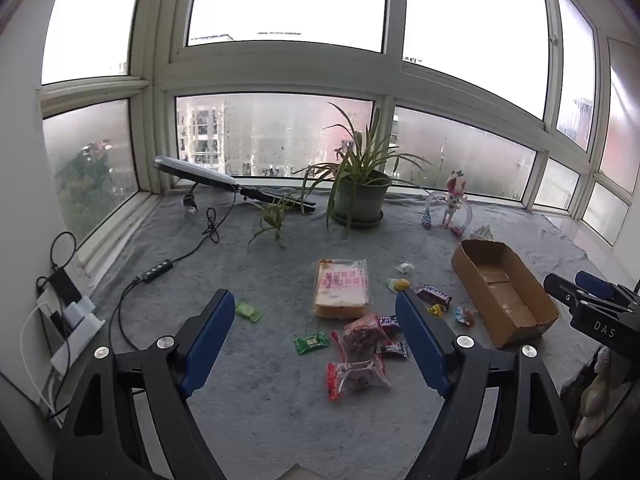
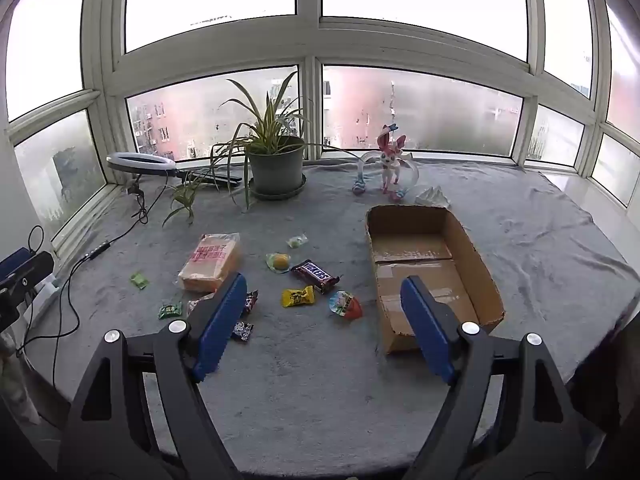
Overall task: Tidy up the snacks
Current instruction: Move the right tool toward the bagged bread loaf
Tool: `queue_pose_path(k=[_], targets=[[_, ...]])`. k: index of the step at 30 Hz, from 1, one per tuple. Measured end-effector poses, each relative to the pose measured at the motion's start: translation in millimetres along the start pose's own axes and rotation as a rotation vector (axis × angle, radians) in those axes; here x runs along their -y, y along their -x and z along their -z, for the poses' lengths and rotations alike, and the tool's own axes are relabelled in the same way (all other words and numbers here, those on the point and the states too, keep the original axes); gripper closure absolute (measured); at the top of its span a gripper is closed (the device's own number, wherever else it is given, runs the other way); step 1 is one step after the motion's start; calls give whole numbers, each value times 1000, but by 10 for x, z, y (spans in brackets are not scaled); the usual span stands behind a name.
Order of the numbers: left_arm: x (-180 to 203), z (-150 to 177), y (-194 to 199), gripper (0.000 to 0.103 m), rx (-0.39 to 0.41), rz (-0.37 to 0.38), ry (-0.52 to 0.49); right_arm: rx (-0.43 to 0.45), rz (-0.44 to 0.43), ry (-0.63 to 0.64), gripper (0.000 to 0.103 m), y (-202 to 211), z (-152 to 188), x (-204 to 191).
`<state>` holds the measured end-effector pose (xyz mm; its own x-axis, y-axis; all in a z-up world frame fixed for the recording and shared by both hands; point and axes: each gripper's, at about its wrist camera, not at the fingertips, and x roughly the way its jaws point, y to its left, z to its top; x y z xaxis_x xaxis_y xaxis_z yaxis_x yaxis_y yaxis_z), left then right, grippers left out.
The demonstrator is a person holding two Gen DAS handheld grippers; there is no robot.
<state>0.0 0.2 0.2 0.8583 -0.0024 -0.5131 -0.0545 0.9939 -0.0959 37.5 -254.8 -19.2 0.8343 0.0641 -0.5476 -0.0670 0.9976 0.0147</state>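
The left gripper (image 1: 316, 312), black with blue pads, hangs above the grey fleece blanket (image 1: 260, 420) with its jaws spread wide and nothing between them. Just beyond its tips lie 2 clear packets with red ends and dark fruit inside (image 1: 358, 358), touching each other, with a green sweet wrapper (image 1: 311, 343) just to their left. A lighter green candy (image 1: 248, 311) sits apart, near the left pad.

The right gripper (image 2: 324, 300), of the same make, is also wide open and empty, tilted down over the blanket. Between its pads, farther off, lie a yellow candy packet (image 2: 297, 297), a red-and-blue foil egg-shaped sweet (image 2: 346, 304) and a brown Snickers bar (image 2: 315, 276). Next to the right pad stands an open brown cardboard box (image 2: 478, 256), empty. Past the left pad sits a bagged loaf of sliced bread with pink print (image 2: 210, 262); a yellow sweet in clear wrap (image 2: 279, 262) and a small pale green one (image 2: 296, 241) lie between loaf and box.

At the back, by the window, stand a green potted plant (image 2: 276, 168), a pink-and-white toy figure (image 2: 390, 164) and a white ring lamp (image 2: 141, 163), lying tipped with its black cable (image 2: 72, 280) trailing.
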Motion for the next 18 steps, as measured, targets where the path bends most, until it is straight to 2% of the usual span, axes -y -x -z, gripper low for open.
queue_pose_path(k=[18], targets=[[26, 17, -38, 20, 0, 4, 3, -1, 2, 0, 21, 5, 5, -10]])
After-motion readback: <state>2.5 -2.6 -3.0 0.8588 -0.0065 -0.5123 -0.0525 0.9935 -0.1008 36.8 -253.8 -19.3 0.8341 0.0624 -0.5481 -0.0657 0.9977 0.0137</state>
